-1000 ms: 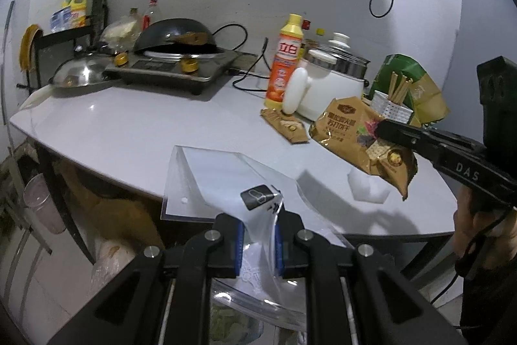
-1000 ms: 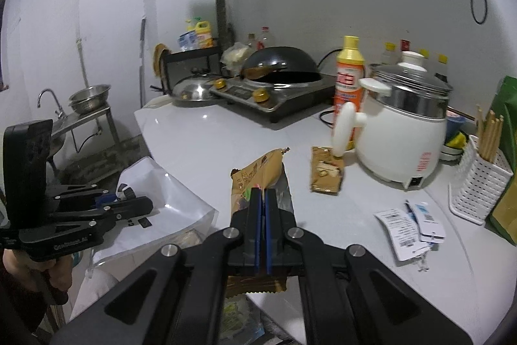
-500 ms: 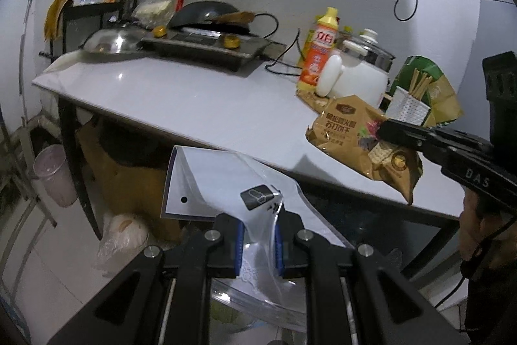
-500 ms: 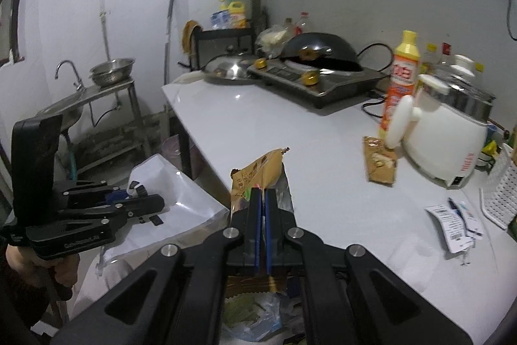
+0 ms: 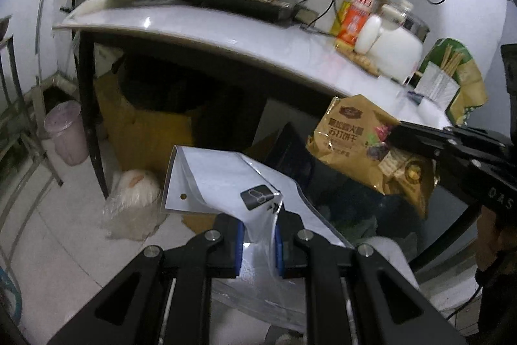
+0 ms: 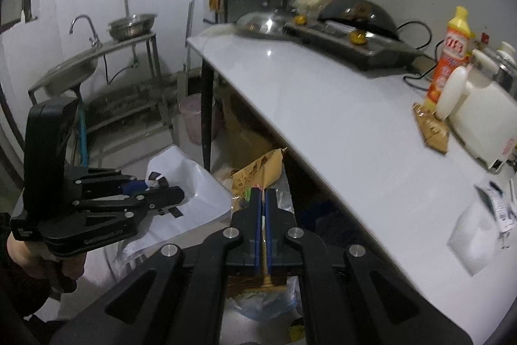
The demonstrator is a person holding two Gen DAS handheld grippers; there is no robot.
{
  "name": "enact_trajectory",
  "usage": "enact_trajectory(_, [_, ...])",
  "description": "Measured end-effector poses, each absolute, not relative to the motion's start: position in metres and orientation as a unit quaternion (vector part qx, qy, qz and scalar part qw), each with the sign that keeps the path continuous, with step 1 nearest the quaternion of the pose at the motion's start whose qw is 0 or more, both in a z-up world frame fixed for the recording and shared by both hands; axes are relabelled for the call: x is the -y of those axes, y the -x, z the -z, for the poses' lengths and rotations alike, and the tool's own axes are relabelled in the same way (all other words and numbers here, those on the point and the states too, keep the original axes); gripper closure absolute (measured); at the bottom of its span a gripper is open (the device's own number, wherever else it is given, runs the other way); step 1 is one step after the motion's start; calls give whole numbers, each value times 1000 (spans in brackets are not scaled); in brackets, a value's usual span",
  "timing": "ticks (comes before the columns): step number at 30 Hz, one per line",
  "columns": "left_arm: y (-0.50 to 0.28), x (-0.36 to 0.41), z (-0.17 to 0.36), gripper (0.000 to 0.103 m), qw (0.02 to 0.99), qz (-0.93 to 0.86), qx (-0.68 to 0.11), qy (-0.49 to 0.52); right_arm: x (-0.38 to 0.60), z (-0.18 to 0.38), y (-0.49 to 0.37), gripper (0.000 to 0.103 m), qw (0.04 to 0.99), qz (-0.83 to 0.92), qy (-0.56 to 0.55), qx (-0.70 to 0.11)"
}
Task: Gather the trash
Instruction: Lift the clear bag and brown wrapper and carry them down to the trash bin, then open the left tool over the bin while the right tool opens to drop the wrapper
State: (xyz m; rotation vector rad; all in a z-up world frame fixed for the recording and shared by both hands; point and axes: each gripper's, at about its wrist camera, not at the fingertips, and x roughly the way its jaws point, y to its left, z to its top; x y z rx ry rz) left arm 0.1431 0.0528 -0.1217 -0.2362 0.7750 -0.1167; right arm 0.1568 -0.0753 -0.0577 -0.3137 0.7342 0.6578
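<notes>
Looking along my left gripper [image 5: 258, 243], I see its jaws pinched narrow on a clear plastic bag [image 5: 223, 183], the film bunched between the blue pads and the flat white-backed part of the bag sticking out ahead, a small black label on it just above the fingertips. My right gripper [image 6: 263, 215] has its jaws pressed together on the edge of a brown snack packet [image 6: 258, 173]; from the left wrist view that same packet [image 5: 365, 144] hangs off the black fingers coming in from the right, out past the front edge of the white counter [image 5: 226, 37] and above a dark space under it. The bag and the packet are near each other but apart, both in the air below counter level. From the right wrist view I can see the left gripper [image 6: 155, 199] at the left with a hand [image 6: 38, 257] under it, the bag [image 6: 190, 193] spread just beside my right fingertips. Up on the counter [image 6: 323, 105] stand an orange bottle [image 6: 449, 63] and a white rice cooker [image 6: 481, 115], with a second small brown packet [image 6: 433, 128] lying touching the bottle's base.
</notes>
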Motion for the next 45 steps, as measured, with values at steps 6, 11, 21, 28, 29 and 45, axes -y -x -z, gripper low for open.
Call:
enact_trajectory(6, [-143, -57, 158, 89, 903, 47, -408, 127, 66, 98, -157, 101, 852, -320, 162, -382])
enact_trajectory(11, [-152, -57, 188, 89, 889, 44, -436, 135, 63, 131, -164, 101, 839, -318, 162, -410])
enact_trajectory(21, [-170, -51, 244, 89, 863, 41, -486, 134, 66, 197, -190, 101, 815, -307, 154, -466])
enact_trajectory(28, [-186, -46, 283, 89, 848, 39, -513, 123, 71, 245, -211, 101, 801, -298, 139, -500])
enact_trajectory(29, [-188, -45, 285, 89, 847, 39, -515, 122, 72, 249, -213, 101, 800, -298, 137, -503])
enact_trajectory(45, [-216, -30, 349, 88, 819, 49, -560, 113, 92, 302, -238, 101, 793, -280, 118, -529])
